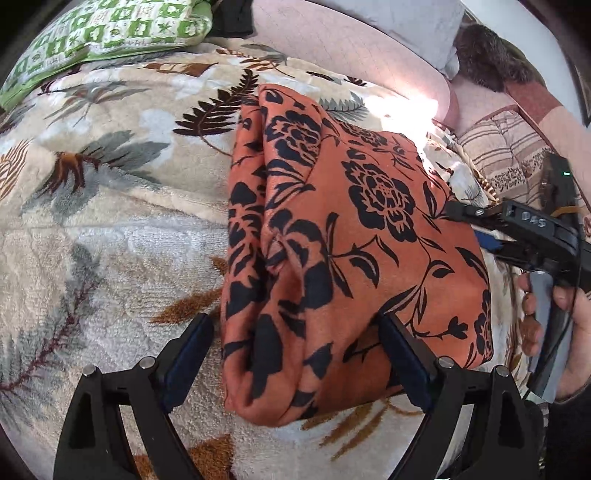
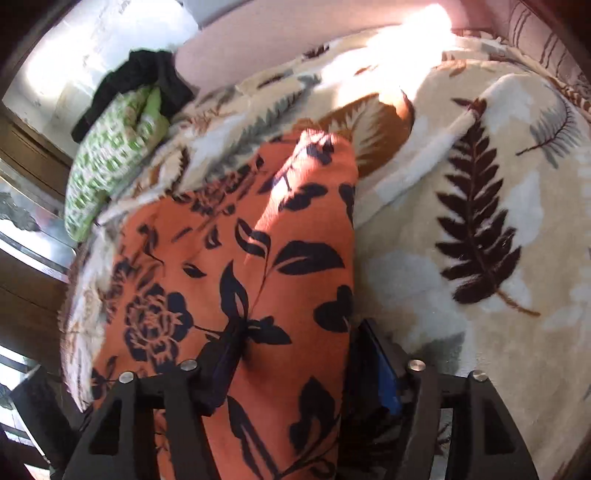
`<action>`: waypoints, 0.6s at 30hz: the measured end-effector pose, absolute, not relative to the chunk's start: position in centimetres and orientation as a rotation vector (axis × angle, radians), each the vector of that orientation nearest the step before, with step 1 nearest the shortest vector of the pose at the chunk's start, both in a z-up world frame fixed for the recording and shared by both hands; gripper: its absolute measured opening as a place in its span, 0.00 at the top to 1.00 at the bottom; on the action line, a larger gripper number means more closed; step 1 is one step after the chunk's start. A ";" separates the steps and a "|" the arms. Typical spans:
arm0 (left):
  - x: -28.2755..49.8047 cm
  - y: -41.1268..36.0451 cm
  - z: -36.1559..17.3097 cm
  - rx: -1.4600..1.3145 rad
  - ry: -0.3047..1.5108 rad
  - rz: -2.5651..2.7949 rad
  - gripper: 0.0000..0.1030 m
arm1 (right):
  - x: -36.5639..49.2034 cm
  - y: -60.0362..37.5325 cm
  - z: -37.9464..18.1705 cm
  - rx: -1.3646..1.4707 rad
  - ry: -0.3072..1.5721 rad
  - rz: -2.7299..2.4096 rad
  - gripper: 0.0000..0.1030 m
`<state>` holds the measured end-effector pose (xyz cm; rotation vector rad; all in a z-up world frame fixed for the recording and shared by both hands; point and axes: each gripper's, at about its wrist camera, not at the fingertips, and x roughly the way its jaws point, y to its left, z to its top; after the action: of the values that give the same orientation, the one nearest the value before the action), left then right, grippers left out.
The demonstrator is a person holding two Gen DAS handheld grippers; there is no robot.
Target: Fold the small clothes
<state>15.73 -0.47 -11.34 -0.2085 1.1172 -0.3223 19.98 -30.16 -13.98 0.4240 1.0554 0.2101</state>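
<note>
The left hand-held gripper (image 1: 295,354) points steeply down over the near end of the cloth (image 1: 343,236), an orange garment with black flowers. Its jaws stand spread, one over the cloth and one on the blanket (image 1: 110,229) beside it, neither pressing; it looks poised to take the rolled left fold. The right hand-held gripper (image 2: 291,365) also tilts down at the cloth's right edge, straddling it. One pad dents the fabric from above and the other sits just beyond the edge; whether the edge is pinched yet cannot be told. A hand (image 1: 554,321) grips its handle to the right of the cloth. The cloth lies partly folded on the blanket, likely so both ends can be lifted together. A green pillow (image 1: 110,33) lies well beyond the cloth.
</note>
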 end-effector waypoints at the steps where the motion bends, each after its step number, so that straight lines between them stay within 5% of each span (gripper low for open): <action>1: 15.5 -0.2 -11.0 -0.213 1.107 -0.322 0.12 | 19.7 -30.3 -12.9 0.414 1.026 0.201 0.35; 6: 14.5 0.1 -9.4 -0.193 1.054 -0.309 0.12 | 19.3 -29.6 -9.0 0.535 0.930 0.382 0.35; 11: 14.4 0.1 -8.9 -0.166 1.057 -0.282 0.12 | 21.7 -29.7 -14.9 0.681 1.111 0.402 0.32; 18: 13.6 0.1 -7.2 -0.121 1.013 -0.234 0.12 | 20.8 -28.1 -10.2 0.605 0.961 0.474 0.26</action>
<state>13.62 0.11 -7.23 -0.1207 1.0126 -0.2340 20.84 -28.09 -10.22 0.6051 0.9615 0.4741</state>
